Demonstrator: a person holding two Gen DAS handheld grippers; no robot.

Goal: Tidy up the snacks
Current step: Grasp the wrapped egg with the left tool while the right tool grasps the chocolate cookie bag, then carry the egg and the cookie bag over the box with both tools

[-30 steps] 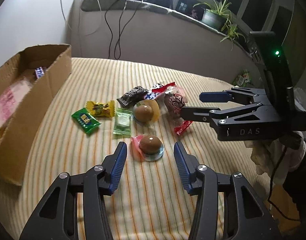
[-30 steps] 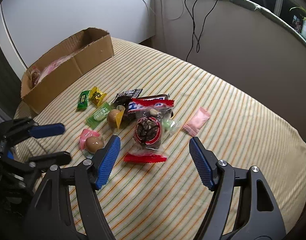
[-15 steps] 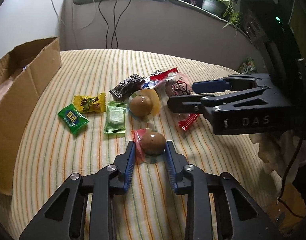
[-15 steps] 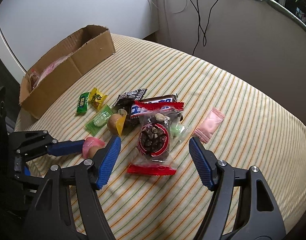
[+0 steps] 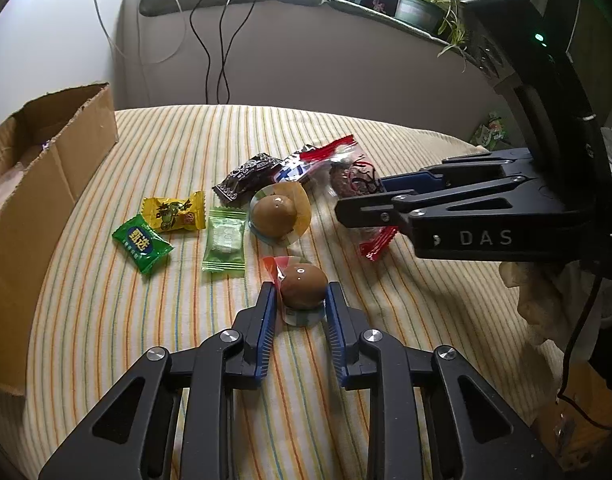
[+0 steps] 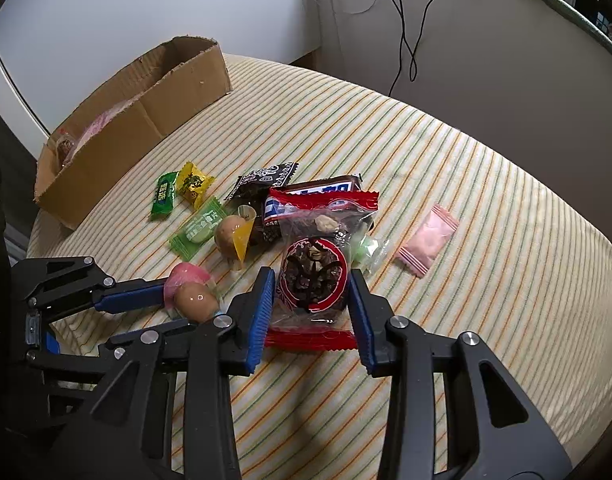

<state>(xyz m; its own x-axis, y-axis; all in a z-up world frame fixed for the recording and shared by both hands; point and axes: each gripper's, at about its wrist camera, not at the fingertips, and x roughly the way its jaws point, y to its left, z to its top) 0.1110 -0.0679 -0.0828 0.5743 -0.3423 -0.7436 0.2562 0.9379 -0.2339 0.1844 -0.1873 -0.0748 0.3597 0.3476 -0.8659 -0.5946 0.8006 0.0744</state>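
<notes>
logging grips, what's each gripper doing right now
Left gripper: shut on the packaged egg.
Right gripper: shut on the red-edged snack bag.

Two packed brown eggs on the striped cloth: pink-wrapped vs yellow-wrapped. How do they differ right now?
1. The pink-wrapped brown egg sits between the left gripper fingers, pads against its sides; the yellow-wrapped brown egg is free of both grippers.
2. The pink-wrapped one lies apart from the pile, nearest the left gripper; the yellow-wrapped one lies against the black patterned snack packet.
3. Backing film: pink versus yellow.

Shared: both are glossy brown eggs in clear packs on the striped cloth.
</notes>
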